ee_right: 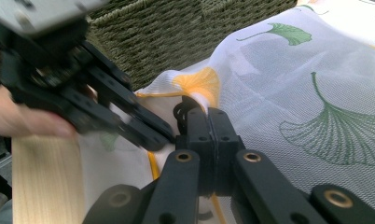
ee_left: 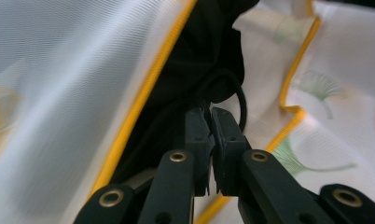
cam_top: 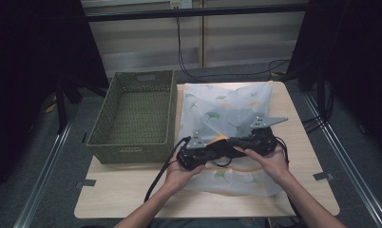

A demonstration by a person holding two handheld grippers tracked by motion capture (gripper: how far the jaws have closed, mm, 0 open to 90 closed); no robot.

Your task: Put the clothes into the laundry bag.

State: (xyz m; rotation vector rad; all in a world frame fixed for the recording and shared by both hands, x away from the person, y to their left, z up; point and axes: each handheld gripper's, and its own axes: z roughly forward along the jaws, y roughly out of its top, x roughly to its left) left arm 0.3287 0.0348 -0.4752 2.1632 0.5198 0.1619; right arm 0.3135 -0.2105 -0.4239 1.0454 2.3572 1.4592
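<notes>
While both jaws pinch the sheer ginkgo-print cloth at its yellow hem, the left hand-held gripper meets the right hand-held gripper tip to tip above the desk, apparently bringing edges together for folding, the wicker basket beyond the left one.

Readable text: none in any view.
Cloth: printed ginkgo-leaf pattern in green and yellow, yellow piping; no lettering.
Basket: woven, a small blank-looking plate at its far rim; nothing legible.
Yellow tag at the top edge of the high view: too small to read.
Gripper bodies: no brand mark legible.
</notes>
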